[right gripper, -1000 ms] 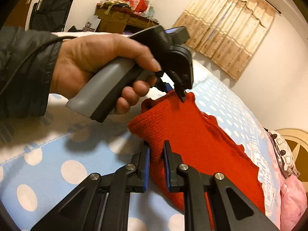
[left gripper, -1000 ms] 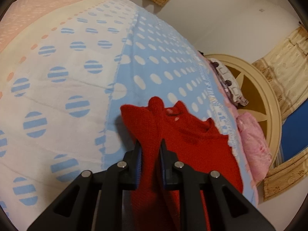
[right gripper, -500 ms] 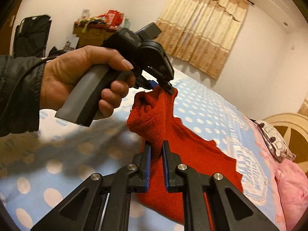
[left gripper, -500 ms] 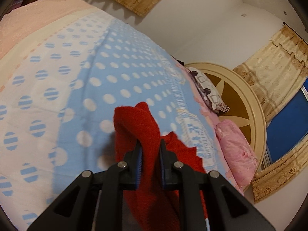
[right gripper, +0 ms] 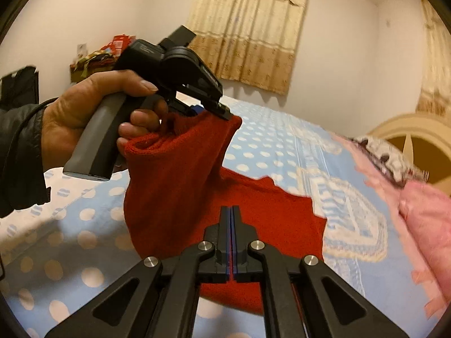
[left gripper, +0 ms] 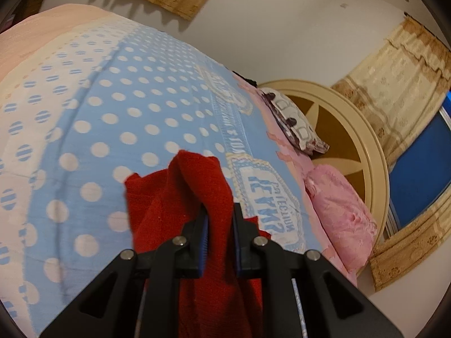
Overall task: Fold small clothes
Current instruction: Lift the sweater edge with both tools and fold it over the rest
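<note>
Mostly polka-dot bedspread (left gripper: 126, 118), curtain (right gripper: 248, 28), headboard (left gripper: 363, 146)

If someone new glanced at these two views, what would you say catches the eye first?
The bright red knitted garment stands out at once, one part lifted off the blue polka-dot bedspread by the left claw, which is shut on a fold of it. In the right wrist view the right claw has its pads pressed together, with the rest of the garment lying below it. A pink pillow sits by the cream headboard.
</note>
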{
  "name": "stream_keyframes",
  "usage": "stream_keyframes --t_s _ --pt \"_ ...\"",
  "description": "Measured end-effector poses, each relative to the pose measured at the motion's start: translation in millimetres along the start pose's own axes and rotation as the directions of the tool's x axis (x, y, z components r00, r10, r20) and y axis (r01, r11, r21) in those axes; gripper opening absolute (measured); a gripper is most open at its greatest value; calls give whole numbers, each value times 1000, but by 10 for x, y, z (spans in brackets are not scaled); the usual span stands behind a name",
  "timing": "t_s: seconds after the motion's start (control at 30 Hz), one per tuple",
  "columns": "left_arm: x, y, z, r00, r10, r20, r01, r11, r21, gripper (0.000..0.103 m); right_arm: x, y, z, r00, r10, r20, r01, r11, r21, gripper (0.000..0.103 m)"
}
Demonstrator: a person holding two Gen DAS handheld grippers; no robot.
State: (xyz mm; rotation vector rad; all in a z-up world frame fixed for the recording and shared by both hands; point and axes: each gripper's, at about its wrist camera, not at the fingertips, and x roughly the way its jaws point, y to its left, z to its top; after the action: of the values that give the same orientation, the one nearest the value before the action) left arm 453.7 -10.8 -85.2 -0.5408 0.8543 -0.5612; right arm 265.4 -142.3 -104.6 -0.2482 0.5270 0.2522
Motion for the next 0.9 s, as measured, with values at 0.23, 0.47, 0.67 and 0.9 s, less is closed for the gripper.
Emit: stream_keyframes --t_s 0.23,0.47,0.67,0.9 --pt "133 -191 -45 999 4 -38 -3 1000 29 15 49 -115 -243 987 135 -92 -130 990 50 45" --pt "169 -334 -97 996 31 -79 -26 997 67 15 85 50 -188 982 179 -58 -174 982 78 89" --pt "170 -381 -130 993 40 -111 -28 994 105 15 324 -24 -9 978 200 -66 -188 971 150 47" --pt "117 -441 -131 993 30 -110 -17 992 121 15 291 -109 -31 972 230 -52 -216 957 191 17"
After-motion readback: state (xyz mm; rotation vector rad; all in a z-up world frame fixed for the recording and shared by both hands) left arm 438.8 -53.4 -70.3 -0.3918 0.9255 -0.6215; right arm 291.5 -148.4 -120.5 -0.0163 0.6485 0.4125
